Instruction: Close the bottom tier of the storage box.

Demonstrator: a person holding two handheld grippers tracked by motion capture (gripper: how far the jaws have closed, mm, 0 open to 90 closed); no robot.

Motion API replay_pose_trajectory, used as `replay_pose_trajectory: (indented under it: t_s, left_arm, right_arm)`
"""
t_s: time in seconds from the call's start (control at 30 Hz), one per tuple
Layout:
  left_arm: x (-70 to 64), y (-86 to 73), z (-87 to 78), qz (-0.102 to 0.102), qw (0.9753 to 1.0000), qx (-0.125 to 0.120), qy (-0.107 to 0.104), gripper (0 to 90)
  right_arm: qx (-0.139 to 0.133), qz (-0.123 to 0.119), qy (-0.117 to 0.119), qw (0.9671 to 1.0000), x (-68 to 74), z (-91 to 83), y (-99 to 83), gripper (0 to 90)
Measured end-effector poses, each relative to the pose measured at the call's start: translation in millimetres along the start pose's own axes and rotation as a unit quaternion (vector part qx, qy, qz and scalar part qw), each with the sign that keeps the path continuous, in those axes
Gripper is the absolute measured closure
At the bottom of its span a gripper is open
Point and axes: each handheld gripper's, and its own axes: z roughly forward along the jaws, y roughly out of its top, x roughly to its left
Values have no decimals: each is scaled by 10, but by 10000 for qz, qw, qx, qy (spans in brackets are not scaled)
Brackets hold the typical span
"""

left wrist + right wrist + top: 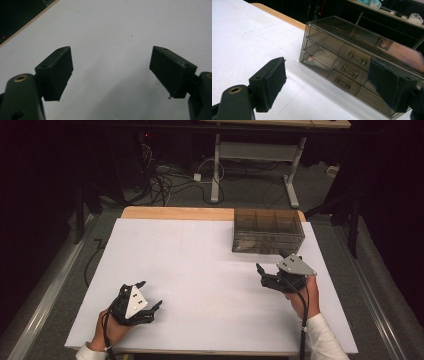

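We see a drawer box (352,57) of smoky, see-through plastic, glossy and smooth, at the upper right of the right gripper view, its small handles (357,58) clear and shiny. The table (200,265) wears a matt white sheet, paper-like and faintly scuffed, with a strip of pale wood (175,213) bare along its far edge. The right gripper (327,82) looks like dull black plastic, its pads (275,77) soft and slightly fuzzy; the left gripper (111,72) is the same matt black, with a brass-coloured metal insert (20,78). A flat grey plate (134,301) sits on top, satin-smooth.
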Motion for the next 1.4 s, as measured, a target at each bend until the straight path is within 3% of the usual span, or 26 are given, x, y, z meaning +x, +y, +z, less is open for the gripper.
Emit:
replay_pose_trajectory:
  t_s: [0.9, 1.0, 1.4]
  left_arm:
    - [-1, -2, -1, 5, 10000, 4, 2, 182]
    - [-3, -1, 3, 18, 10000, 16, -6, 182]
    - [-2, 2, 5, 15, 10000, 5, -7, 182]
  right_arm:
    - [-106, -281, 220, 9993, 124, -274, -90, 160]
    - [-115, -216, 297, 9993, 119, -305, -110, 160]
    - [-109, -352, 194, 9991, 126, -404, -218, 160]
